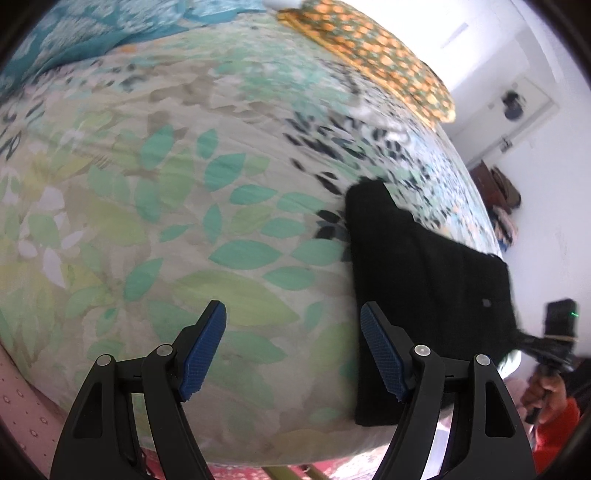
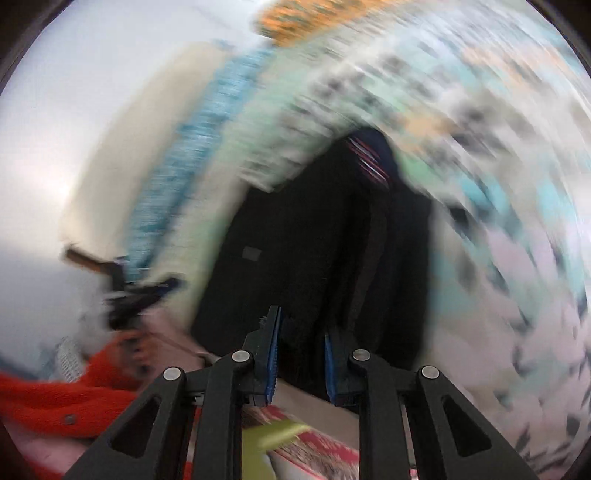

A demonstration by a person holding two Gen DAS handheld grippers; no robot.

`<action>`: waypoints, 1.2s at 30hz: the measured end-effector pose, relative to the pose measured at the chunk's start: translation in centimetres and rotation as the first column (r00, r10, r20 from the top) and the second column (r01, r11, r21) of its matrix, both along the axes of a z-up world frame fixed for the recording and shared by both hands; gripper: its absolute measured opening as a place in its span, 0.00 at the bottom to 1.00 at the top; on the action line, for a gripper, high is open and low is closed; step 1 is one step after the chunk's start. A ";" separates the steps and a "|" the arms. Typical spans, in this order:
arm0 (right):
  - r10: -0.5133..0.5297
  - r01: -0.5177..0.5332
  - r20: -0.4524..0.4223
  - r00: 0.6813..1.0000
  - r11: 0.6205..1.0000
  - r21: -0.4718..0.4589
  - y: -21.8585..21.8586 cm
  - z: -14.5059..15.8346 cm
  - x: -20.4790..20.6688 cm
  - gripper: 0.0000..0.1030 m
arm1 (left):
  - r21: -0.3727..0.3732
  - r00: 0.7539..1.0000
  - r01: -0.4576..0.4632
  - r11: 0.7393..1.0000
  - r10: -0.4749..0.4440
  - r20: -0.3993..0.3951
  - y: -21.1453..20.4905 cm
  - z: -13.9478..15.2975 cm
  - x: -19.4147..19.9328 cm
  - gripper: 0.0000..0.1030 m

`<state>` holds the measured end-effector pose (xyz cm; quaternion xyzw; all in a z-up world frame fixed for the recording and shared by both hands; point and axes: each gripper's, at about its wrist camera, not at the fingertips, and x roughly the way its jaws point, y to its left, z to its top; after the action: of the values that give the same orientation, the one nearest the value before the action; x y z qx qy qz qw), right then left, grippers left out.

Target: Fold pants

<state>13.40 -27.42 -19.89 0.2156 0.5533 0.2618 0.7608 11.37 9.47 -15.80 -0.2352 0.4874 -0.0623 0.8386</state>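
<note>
The left claw hangs open over the bed, its two blue pads spread wide with only the leaf-print bedsheet showing between them. Nothing is held. Just beside its right pad lie the black pants, folded into a long dark strip near the bed's front edge.

The right claw has its blue pads close together with a narrow gap. Dark fabric of the pants sits right ahead of the tips, but heavy motion blur hides whether the pads pinch it.

In the left wrist view, the pants' long axis runs from the near edge of the bed up and away toward the far side, tilting slightly left. One short end lies at the front edge; the other points into the middle of the bed. In the right wrist view, a red-and-white striped band marks the far end.

Left of the pants the sheet is wide and flat, giving ample room. An orange patterned pillow and a teal cloth lie at the far edge. To the right the bed drops off toward a white wall.
</note>
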 end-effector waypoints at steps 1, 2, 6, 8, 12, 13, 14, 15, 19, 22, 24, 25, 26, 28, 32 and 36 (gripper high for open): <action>-0.018 0.017 -0.034 0.999 1.000 -0.017 -0.3 -1.4 0.0 0.20 | 0.028 0.999 0.037 0.999 -0.037 0.014 -1.1 0.6 -0.1 0.74; -0.040 0.040 -0.052 0.998 0.999 -0.009 -0.5 -2.3 -0.1 0.20 | 0.051 0.997 0.068 0.996 -0.070 0.025 -2.0 1.0 -0.2 0.74; -0.035 0.034 -0.023 0.999 0.998 -0.058 0.3 -0.9 0.4 0.25 | 0.121 0.974 0.207 0.971 -0.216 0.067 -6.1 2.5 -0.7 0.76; -0.009 0.009 -0.001 1.000 0.991 -0.131 0.9 0.7 0.8 0.31 | 0.161 0.949 0.293 0.942 -0.308 0.072 -8.7 2.8 -0.8 0.76; 0.067 -0.005 0.200 0.978 0.956 -0.293 3.5 6.8 1.9 0.31 | 0.232 0.909 0.389 0.891 -0.412 0.059 -12.3 2.4 -1.3 0.76; 0.081 -0.009 0.240 0.967 0.957 -0.289 4.4 8.1 2.6 0.31 | 0.238 0.903 0.402 0.884 -0.425 0.056 -13.0 2.2 -1.2 0.76; 0.095 -0.015 0.272 0.958 0.960 -0.281 5.3 9.0 3.5 0.31 | 0.240 0.900 0.410 0.880 -0.433 0.051 -13.5 2.1 -1.0 0.76; 0.102 -0.020 0.287 0.953 0.961 -0.276 6.0 9.2 4.3 0.31 | 0.240 0.898 0.414 0.878 -0.437 0.046 -13.9 1.9 -0.8 0.76; 0.100 -0.014 0.278 0.955 0.955 -0.295 8.2 6.5 8.1 0.31 | 0.295 0.885 0.440 0.848 -0.465 0.018 -15.4 1.2 -0.4 0.80; 0.006 0.056 0.180 0.984 0.940 -0.337 7.1 1.3 9.9 0.16 | 0.378 0.861 0.469 0.798 -0.508 0.004 -16.4 0.6 -1.3 0.84; -0.049 0.105 0.188 0.981 0.949 -0.298 5.8 0.6 9.7 0.12 | 0.394 0.856 0.474 0.788 -0.517 0.004 -16.5 0.5 -1.8 0.85; -0.063 0.117 0.193 0.979 0.951 -0.286 5.6 1.0 9.4 0.12 | 0.395 0.858 0.471 0.788 -0.514 0.004 -16.5 0.5 -2.0 0.85; -0.067 0.125 0.202 0.977 0.950 -0.287 5.7 1.8 8.9 0.15 | 0.385 0.862 0.467 0.796 -0.506 0.002 -16.3 0.5 -2.0 0.85; -0.039 0.114 0.240 0.970 0.945 -0.305 6.3 3.7 7.2 0.16 | 0.346 0.876 0.452 0.823 -0.482 0.003 -15.7 1.0 -1.8 0.85; 0.050 0.062 0.304 0.951 0.936 -0.346 7.6 6.8 1.8 0.20 | 0.272 0.914 0.374 0.886 -0.402 0.052 -14.4 2.7 -1.1 0.85; 0.110 0.003 0.236 0.966 0.903 -0.430 9.0 4.1 -2.5 0.28 | 0.256 0.934 0.338 0.906 -0.357 0.032 -14.0 2.2 -0.5 0.88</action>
<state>10.87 -18.46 -15.75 -0.0069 0.5006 0.1809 0.8465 10.87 -4.50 -13.60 -0.0361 0.4921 -0.1588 0.8552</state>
